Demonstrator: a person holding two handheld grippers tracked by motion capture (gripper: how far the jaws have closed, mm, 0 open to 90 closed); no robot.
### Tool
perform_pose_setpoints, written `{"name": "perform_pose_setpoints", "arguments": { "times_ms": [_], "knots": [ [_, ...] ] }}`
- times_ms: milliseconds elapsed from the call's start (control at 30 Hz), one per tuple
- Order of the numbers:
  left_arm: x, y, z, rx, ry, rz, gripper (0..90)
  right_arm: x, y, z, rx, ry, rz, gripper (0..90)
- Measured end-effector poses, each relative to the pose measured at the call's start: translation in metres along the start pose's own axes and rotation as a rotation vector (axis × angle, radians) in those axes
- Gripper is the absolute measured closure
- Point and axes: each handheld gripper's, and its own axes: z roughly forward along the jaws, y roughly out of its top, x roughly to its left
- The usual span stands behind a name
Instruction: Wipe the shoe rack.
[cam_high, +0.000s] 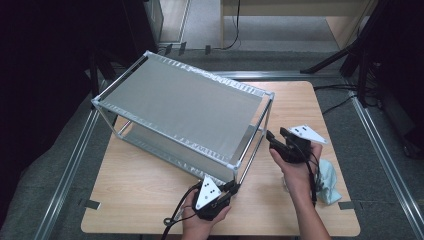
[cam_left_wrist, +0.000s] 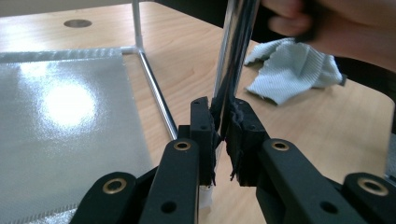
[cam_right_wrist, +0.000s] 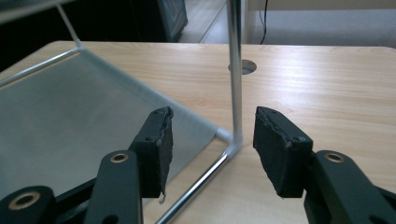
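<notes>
Metal shelf rack (cam_high: 182, 107) stands on the desk (cam_high: 145, 190), turned at an angle, and it covers the left and middle part of the top; its far left corner reaches past the back left corner of the desk. It has two grey sheet shelves, one upper and one lower, held in a frame of thin bright posts.

At the front edge of the desk, a little left of the middle, the left tongs (cam_high: 231, 187) are closed on the front corner post (cam_left_wrist: 233, 60) of the rack. In the left gripper view the two black pads press the post from both sides, low on it, just above the desk surface, and the lower shelf (cam_left_wrist: 60, 130) lies to the left of them.

More to the right, near the right edge of the desk, the right tongs (cam_high: 270, 137) are held in a hand (cam_high: 297, 172) and point at the right corner post (cam_right_wrist: 235, 74). Their jaws stand about half open, with nothing gripped; the post rises between them but farther off, not touching the pads.

A light blue cloth (cam_high: 327, 182) lies crumpled at the right edge of the desk, just beside the right hand.
</notes>
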Motion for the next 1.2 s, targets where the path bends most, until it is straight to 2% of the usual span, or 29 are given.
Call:
{"name": "perform_pose_setpoints", "arguments": {
  "times_ms": [33,133,167,200,233,267,300,367,433,467,500,533,600,700,733,767,833,933,967,1067,1100,1133,1200],
  "knots": [
    [0.0,0.0,0.0,0.0,0.0,0.0,81.3,0.0,0.0,0.0,0.0,0.0,0.0,46.8],
    [0.0,0.002,0.006,-0.012,0.013,0.003,79.8,0.004,-0.014,-0.031,-0.012,0.025,-0.012,43.1],
    [0.0,0.002,0.006,-0.012,0.013,0.003,76.5,0.004,-0.014,-0.031,-0.012,0.025,-0.012,43.1],
    [0.002,0.002,0.003,-0.024,0.004,-0.005,71.3,0.008,-0.024,-0.043,-0.01,0.04,-0.018,41.0],
    [0.002,0.002,0.003,-0.024,0.004,-0.005,66.7,0.008,-0.024,-0.043,-0.01,0.04,-0.018,41.0],
    [0.003,0.001,0.0,-0.036,-0.004,-0.016,63.0,0.012,-0.034,-0.053,-0.014,0.054,-0.02,38.2],
    [0.005,0.001,-0.005,-0.043,-0.005,-0.021,63.0,0.012,-0.034,-0.053,-0.014,0.054,-0.02,38.2],
    [0.011,0.0,-0.016,-0.057,0.001,-0.035,56.0,0.018,-0.045,-0.062,-0.021,0.073,-0.018,35.1],
    [0.017,-0.003,-0.026,-0.068,0.011,-0.047,53.5,0.024,-0.054,-0.068,-0.022,0.105,-0.011,31.3],
    [0.022,-0.005,-0.034,-0.073,0.023,-0.047,51.2,0.032,-0.062,-0.072,-0.02,0.146,-0.007,27.1],
    [0.025,-0.007,-0.039,-0.073,0.032,-0.05,51.2,0.032,-0.062,-0.072,-0.02,0.146,-0.007,27.1],
    [0.031,-0.009,-0.046,-0.071,0.051,-0.055,50.4,0.044,-0.068,-0.074,-0.012,0.193,-0.021,22.0],
    [0.04,-0.014,-0.056,-0.073,0.079,-0.073,49.9,0.049,-0.069,-0.075,-0.009,0.205,-0.031,20.6],
    [0.06,-0.022,-0.074,-0.064,0.137,-0.094,49.3,0.071,-0.074,-0.075,-0.007,0.256,-0.05,19.2],
    [0.069,-0.025,-0.082,-0.064,0.169,-0.11,49.0,0.089,-0.076,-0.071,-0.004,0.242,-0.092,23.9],
    [0.069,-0.025,-0.082,-0.064,0.169,-0.11,48.9,0.089,-0.076,-0.071,-0.004,0.242,-0.092,23.9],
    [0.08,-0.028,-0.091,-0.061,0.202,-0.125,48.7,0.1,-0.078,-0.066,-0.013,0.202,-0.121,32.2],
    [0.1,-0.034,-0.107,-0.058,0.261,-0.169,49.1,0.108,-0.078,-0.053,-0.009,0.194,-0.102,51.9],
    [0.1,-0.034,-0.107,-0.058,0.261,-0.169,49.0,0.108,-0.078,-0.053,-0.009,0.194,-0.102,51.9],
    [0.114,-0.039,-0.117,-0.045,0.305,-0.178,48.9,0.107,-0.077,-0.049,-0.008,0.191,-0.101,63.4],
    [0.117,-0.04,-0.119,-0.044,0.315,-0.179,48.7,0.105,-0.077,-0.049,-0.009,0.19,-0.105,70.8],
    [0.126,-0.043,-0.125,-0.042,0.339,-0.194,48.6,0.103,-0.077,-0.05,-0.01,0.19,-0.109,72.8],
    [0.13,-0.044,-0.128,-0.044,0.353,-0.199,48.6,0.1,-0.076,-0.051,-0.012,0.186,-0.11,74.5]
  ]
}}
